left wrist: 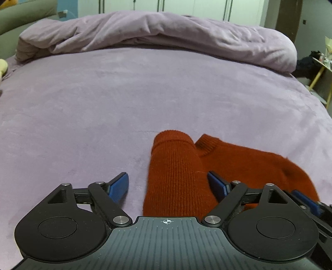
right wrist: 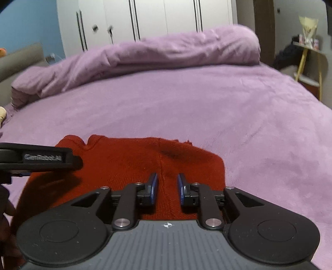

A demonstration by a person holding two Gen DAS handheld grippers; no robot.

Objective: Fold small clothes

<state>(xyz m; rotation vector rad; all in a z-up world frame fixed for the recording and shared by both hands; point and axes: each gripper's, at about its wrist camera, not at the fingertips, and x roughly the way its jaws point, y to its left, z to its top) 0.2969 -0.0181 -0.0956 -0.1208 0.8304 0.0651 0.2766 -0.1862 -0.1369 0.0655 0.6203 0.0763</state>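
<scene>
A rust-red knitted sweater (left wrist: 178,172) lies on the purple bed, one sleeve folded over its body with the cuff pointing away. My left gripper (left wrist: 168,183) is open, its blue fingers (left wrist: 119,185) wide apart on either side of the folded sleeve, low over it. In the right wrist view the sweater (right wrist: 124,164) fills the near centre. My right gripper (right wrist: 167,187) is open with a narrow gap, its fingers over the sweater's body at a raised seam. The left gripper's black body (right wrist: 39,158) shows at the left of that view.
The purple bedspread (left wrist: 103,103) stretches far beyond the sweater. A bunched purple duvet (left wrist: 155,33) lies along the far side. White wardrobes (right wrist: 145,18) stand behind. A small yellow-legged side table (right wrist: 307,56) stands right of the bed.
</scene>
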